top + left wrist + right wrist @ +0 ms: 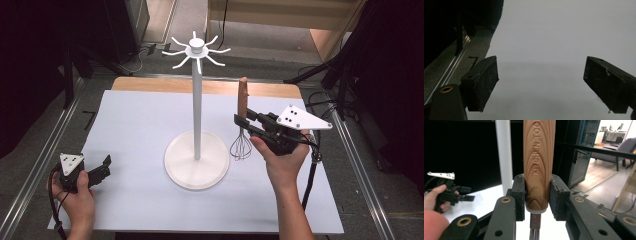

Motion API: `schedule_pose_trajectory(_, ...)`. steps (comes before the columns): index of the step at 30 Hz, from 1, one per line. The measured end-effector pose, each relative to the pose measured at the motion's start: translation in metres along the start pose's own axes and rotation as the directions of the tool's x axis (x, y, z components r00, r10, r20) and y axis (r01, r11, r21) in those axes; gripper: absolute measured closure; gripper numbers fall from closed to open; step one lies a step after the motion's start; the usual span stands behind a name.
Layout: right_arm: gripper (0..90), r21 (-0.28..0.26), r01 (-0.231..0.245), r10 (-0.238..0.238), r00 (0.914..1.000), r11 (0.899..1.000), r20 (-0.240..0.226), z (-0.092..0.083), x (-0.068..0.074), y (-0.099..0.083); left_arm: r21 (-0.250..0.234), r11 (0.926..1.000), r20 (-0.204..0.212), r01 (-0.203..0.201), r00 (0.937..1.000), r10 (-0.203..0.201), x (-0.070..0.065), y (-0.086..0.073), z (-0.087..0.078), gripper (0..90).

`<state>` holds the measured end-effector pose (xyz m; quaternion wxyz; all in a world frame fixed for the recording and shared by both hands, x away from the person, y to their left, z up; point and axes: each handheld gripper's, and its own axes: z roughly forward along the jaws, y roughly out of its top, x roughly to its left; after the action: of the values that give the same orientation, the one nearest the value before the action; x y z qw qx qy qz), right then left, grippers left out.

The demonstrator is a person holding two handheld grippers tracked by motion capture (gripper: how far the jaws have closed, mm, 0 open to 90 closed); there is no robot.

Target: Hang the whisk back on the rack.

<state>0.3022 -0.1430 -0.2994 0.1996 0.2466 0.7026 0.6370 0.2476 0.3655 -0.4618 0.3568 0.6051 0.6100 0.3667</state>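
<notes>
A whisk (242, 131) with a wooden handle (538, 165) and a wire head (241, 147) stands upright to the right of the white stand. My right gripper (241, 125) is shut on the lower end of the handle, and its pads (520, 197) press both sides of the wood. The whisk hangs a little above the white table cover. The white hook stand (197, 105) rises from a round base (196, 160) at the table's middle, with curved hooks (196, 51) at its top. My left gripper (105, 165) rests at the front left, jaws wide apart with nothing between them (541, 85).
A white sheet (140, 125) covers the table, with a wooden edge (165, 85) at the back. Metal rails (45, 155) run along both sides. The stand's pole (504, 152) is just left of the whisk in the right gripper view.
</notes>
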Motion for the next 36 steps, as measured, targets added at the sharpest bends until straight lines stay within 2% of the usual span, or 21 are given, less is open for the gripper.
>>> schedule_pose_trajectory(4,71.2,-0.022,-0.014,0.014,0.9998,1.0,-0.012,0.001,0.006,0.004,0.0,1.0,0.0,0.0,1.0,0.0,0.0,0.0,0.0,13.3)
schedule_pose_trajectory(8,71.2,-0.035,-0.017,0.017,0.9998,0.999,0.008,-0.001,0.012,0.008,0.0,1.0,0.001,0.0,1.0,0.0,0.0,0.0,0.0,13.3)
schedule_pose_trajectory(10,71.2,-0.049,-0.019,0.02,0.9998,0.999,0.004,-0.001,0.015,0.01,0.001,1.0,0.001,0.001,1.0,-0.001,0.0,0.0,0.0,13.3)
schedule_pose_trajectory(12,71.2,-0.067,-0.007,0.008,0.9999,0.998,0.009,-0.002,0.02,0.013,0.0,1.0,0.001,0.001,1.0,-0.001,0.0,0.0,0.0,13.3)
schedule_pose_trajectory(23,71.2,-0.095,-0.005,0.005,1.0,0.995,-0.003,-0.001,0.035,0.03,0.002,1.0,-0.001,-0.001,1.0,0.001,0.0,0.0,0.0,13.3)
schedule_pose_trajectory(36,71.2,-0.102,-0.014,0.014,0.9999,0.995,-0.001,0.009,0.038,0.042,0.005,1.0,0.002,0.002,1.0,-0.002,0.001,0.0,0.0,13.3)
